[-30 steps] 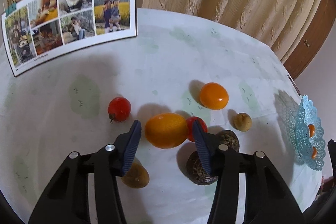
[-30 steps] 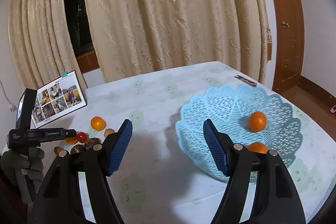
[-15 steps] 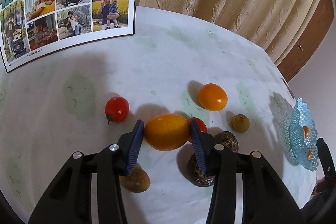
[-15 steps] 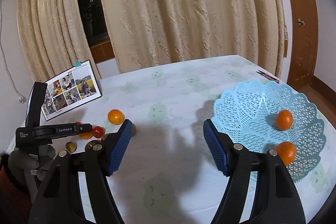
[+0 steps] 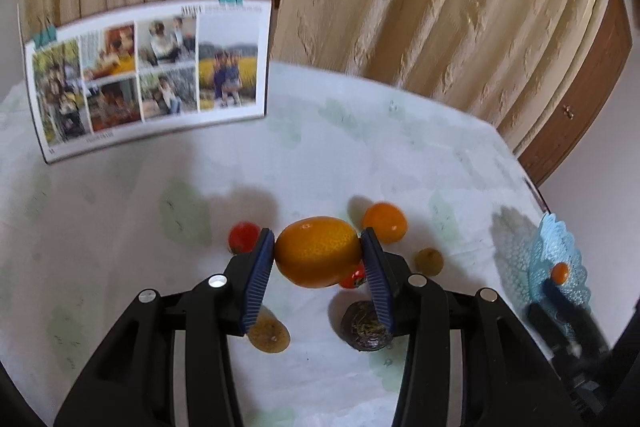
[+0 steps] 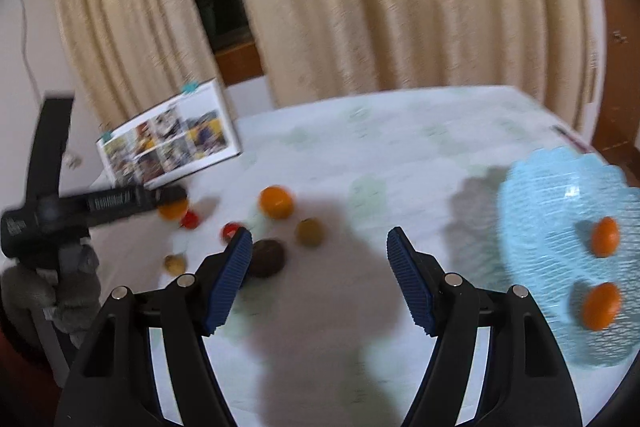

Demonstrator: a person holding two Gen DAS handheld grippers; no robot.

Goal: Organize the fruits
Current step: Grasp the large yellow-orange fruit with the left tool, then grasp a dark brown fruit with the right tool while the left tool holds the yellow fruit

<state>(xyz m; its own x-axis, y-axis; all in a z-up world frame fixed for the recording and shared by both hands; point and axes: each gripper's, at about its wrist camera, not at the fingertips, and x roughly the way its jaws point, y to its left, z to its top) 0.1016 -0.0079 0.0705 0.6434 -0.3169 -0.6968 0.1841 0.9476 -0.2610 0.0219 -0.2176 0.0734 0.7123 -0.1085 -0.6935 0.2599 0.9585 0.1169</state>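
room: beige curtains (image 5: pixel 460 7) are hanging behind everything, with a brown door (image 5: pixel 580 99) off to the right
surface: the surface (image 5: pixel 360 155) is wearing a pale cloth with faint green prints, and a photo board (image 5: pixel 148 75) is standing at the back
left gripper: the left gripper (image 5: pixel 318 259) is clamping the big orange (image 5: pixel 318 251) between both blue pads, and it's looking lifted clear of the cloth
loose fruit: a tomato (image 5: pixel 243 235), a small orange (image 5: pixel 385 221), a second tomato (image 5: pixel 354 277), a dark fruit (image 5: pixel 366 325) and two brownish ones are sitting around it
right gripper: the right gripper (image 6: pixel 320 247) is hanging wide with nothing in it, over bare cloth
basket: the blue basket (image 6: pixel 560 195) is sitting to the right, well apart from the pile, holding two oranges (image 6: pixel 605 235)
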